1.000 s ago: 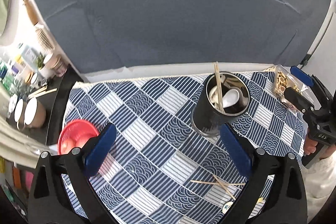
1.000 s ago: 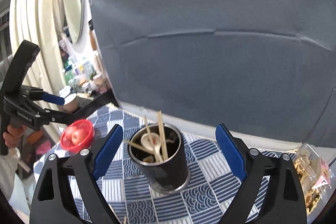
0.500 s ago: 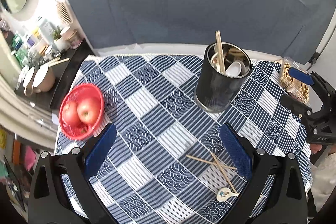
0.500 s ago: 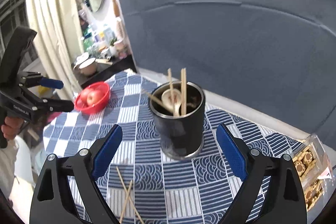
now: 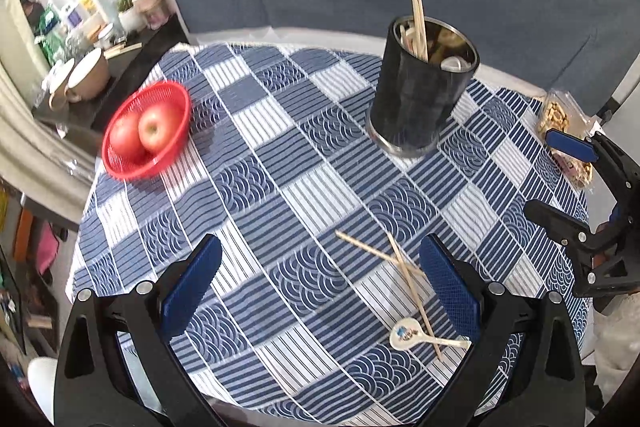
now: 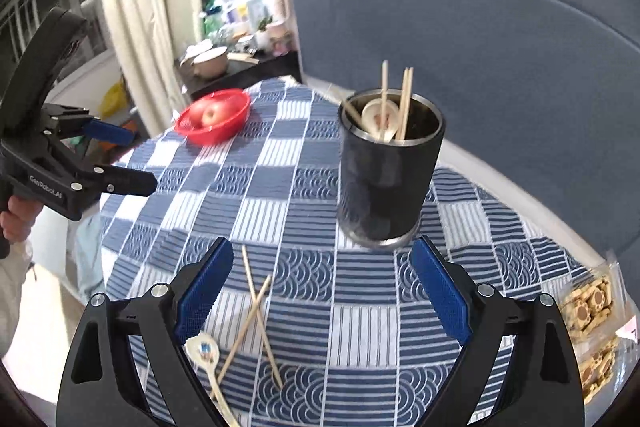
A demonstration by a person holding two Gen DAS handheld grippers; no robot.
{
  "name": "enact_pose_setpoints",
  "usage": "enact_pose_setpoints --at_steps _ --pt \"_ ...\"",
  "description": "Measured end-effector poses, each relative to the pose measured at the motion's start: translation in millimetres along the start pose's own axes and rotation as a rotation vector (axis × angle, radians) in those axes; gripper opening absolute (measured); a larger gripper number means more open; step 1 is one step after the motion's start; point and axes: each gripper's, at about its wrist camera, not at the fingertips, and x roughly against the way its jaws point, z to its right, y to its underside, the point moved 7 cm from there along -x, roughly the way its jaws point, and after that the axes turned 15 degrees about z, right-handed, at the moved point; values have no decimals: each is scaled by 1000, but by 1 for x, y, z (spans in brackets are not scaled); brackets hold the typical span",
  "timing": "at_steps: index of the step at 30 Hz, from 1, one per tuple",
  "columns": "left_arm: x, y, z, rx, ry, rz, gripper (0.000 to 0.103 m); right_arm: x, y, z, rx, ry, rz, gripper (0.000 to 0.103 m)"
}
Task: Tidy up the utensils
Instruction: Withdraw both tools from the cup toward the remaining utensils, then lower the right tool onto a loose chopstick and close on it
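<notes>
hovering both spread, empty claws, left claw (image 5: pixel 318 289) and right claw (image 6: pixel 320 293), near the black holder (image 5: pixel 420 99), probably lining up the crossed chopsticks (image 5: pixel 394 267) and spoon (image 5: pixel 416 339) lying in front of it on the table (image 5: pixel 280 163).

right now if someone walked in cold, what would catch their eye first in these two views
The red basket holding two apples pops at the left edge of the blue checked tablecloth. Toward the far side stands a black utensil holder with chopsticks and a spoon sticking out. Near the front edge, two loose chopsticks lie crossed beside a white ceramic spoon.
</notes>
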Motion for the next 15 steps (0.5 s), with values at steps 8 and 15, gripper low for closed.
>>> enact_pose_setpoints --at_steps 8,15 --pt "-17 43 10 29 9 -70 97 -8 41 -9 32 -48 -99 86" --pt "-39 73 19 17 57 -129 97 -29 75 -13 73 -81 -191 86"
